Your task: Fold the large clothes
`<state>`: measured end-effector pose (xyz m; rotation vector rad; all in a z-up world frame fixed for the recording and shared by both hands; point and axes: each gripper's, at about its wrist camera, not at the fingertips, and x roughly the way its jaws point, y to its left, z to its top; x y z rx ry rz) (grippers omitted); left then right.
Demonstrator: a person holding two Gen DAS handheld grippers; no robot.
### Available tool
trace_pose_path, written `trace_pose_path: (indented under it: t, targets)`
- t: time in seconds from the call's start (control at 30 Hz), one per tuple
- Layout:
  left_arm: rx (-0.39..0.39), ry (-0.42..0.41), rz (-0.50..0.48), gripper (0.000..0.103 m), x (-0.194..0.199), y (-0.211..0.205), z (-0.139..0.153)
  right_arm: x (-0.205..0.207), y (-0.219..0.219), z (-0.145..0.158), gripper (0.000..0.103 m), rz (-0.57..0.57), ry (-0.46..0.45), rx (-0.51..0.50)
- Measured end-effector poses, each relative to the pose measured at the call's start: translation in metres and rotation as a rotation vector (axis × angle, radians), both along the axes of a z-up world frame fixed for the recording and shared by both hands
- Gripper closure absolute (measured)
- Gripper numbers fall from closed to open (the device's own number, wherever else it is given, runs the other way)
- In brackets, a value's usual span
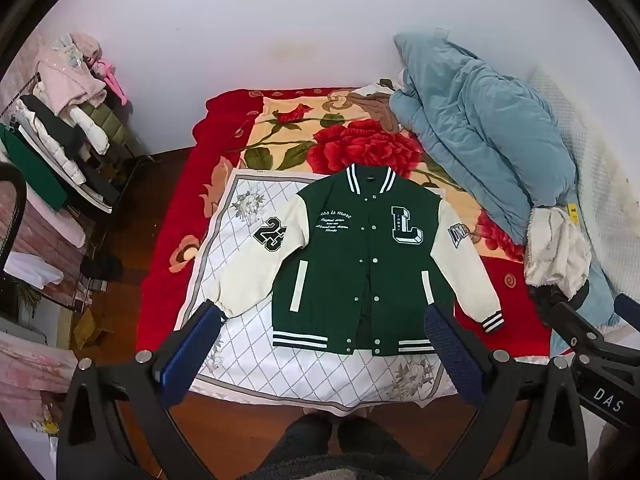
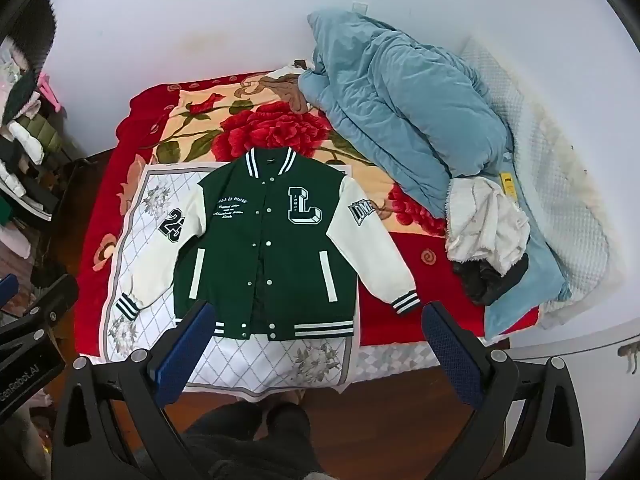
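A green varsity jacket [image 1: 352, 264] with cream sleeves lies flat, front up and buttoned, on a white diamond-patterned sheet [image 1: 248, 344] on the bed. Both sleeves spread out to the sides. It also shows in the right wrist view [image 2: 272, 252]. My left gripper [image 1: 324, 320] is open and empty, held above the jacket's hem. My right gripper [image 2: 320, 320] is open and empty, above the hem and the right cuff [image 2: 406, 303]. The right gripper's body shows at the right edge of the left wrist view [image 1: 580, 340].
A red floral blanket [image 1: 360, 144] covers the bed. A blue duvet [image 1: 488, 136] and a white fleece garment [image 1: 556, 248] are piled at the right. A clothes rack [image 1: 68, 128] stands on the left. The wooden floor [image 1: 120, 220] lies left of the bed.
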<state>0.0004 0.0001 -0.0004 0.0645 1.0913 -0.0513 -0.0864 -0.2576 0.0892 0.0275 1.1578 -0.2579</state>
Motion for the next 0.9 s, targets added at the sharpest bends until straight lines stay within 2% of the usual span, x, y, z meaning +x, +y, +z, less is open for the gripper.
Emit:
trace_pose_path:
  t: [0.8, 0.9]
  targets:
    - [0.004, -0.017, 0.003, 0.000, 0.000, 0.009, 0.000, -0.001, -0.003, 0.002, 0.000, 0.000, 0.000, -0.001]
    - [0.001, -0.016, 0.004, 0.000, 0.000, 0.011, -0.001, 0.009, 0.002, 0.003, 0.000, 0.000, 0.001, -0.001]
